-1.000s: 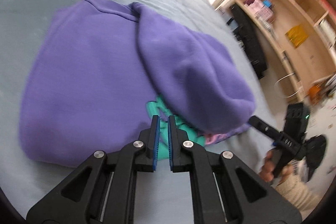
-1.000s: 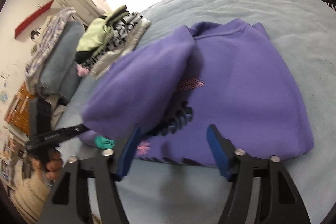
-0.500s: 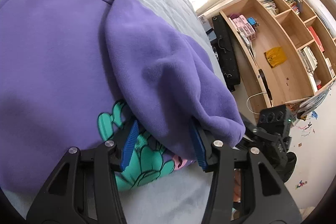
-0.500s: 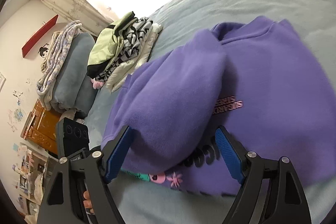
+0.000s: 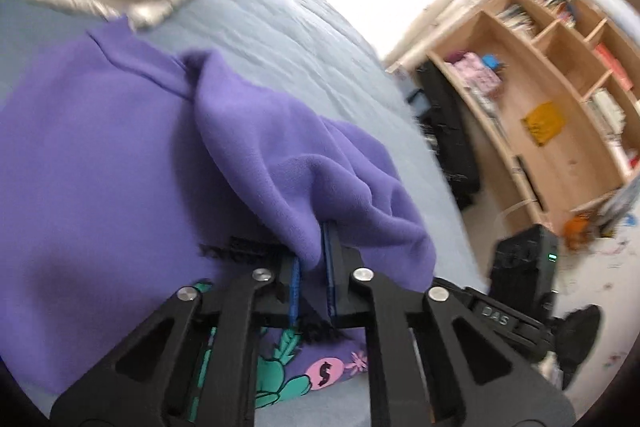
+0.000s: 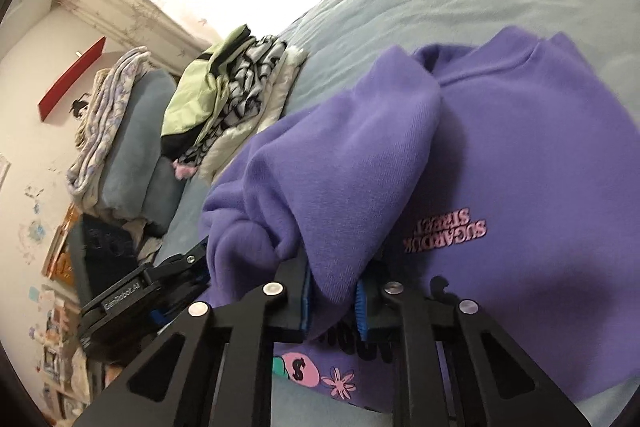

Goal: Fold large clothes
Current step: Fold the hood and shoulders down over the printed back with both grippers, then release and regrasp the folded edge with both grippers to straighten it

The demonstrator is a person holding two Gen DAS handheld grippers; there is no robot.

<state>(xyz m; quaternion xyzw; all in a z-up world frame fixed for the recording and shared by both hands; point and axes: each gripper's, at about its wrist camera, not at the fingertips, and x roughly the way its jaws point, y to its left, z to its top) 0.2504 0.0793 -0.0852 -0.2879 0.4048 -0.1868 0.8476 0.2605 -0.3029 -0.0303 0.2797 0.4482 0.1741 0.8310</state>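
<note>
Softly bunched, the fleecy purple sweatshirt (image 5: 120,167) is pinched by both tongs (image 5: 312,279) (image 6: 332,301).

Pink lettering on the purple sweatshirt (image 6: 500,155), lower right of the frame, reads "SUGARDUK STREET", upside down. A dollar sign sits in its pink badge (image 6: 300,369) at the bottom. The left gripper (image 6: 116,293), lower left, bears "GenRobot.AI".

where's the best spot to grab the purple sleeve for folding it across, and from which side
At its cuff end, coming in low from the hem side of the sweatshirt. The sleeve lies folded over the chest with its loose end bunched toward the hem, so that end lifts freely. Both the left gripper and the right gripper are shut on fabric there.
</note>
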